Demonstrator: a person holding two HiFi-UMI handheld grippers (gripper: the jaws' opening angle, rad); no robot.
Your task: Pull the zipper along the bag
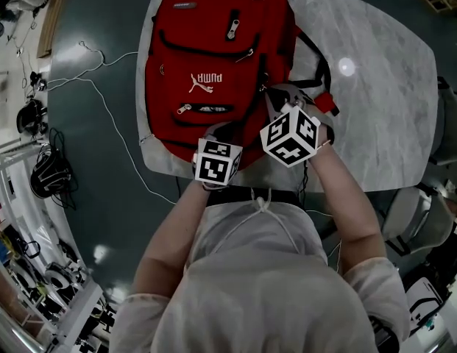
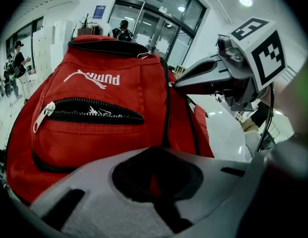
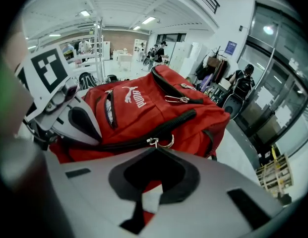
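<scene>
A red backpack [image 1: 213, 57] is lying lengthwise by the table's [image 1: 383, 87] left edge. The right gripper [image 3: 154, 151], jaws nearly closed, is seemingly pinching the zipper pull [image 3: 154, 143]; its track [image 3: 168, 125] is running toward the far edge. The left gripper [image 2: 156, 151] is clamping the backpack's near end.

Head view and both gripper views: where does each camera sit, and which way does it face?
Left gripper view: rides the left tool, looks along its jaws at the backpack.
Right gripper view: rides the right tool, looks over its jaws at the zipper pull.
Head view: steeply down on the backpack, table, both forearms.
Shared: each gripper view shows the other tool.
</scene>
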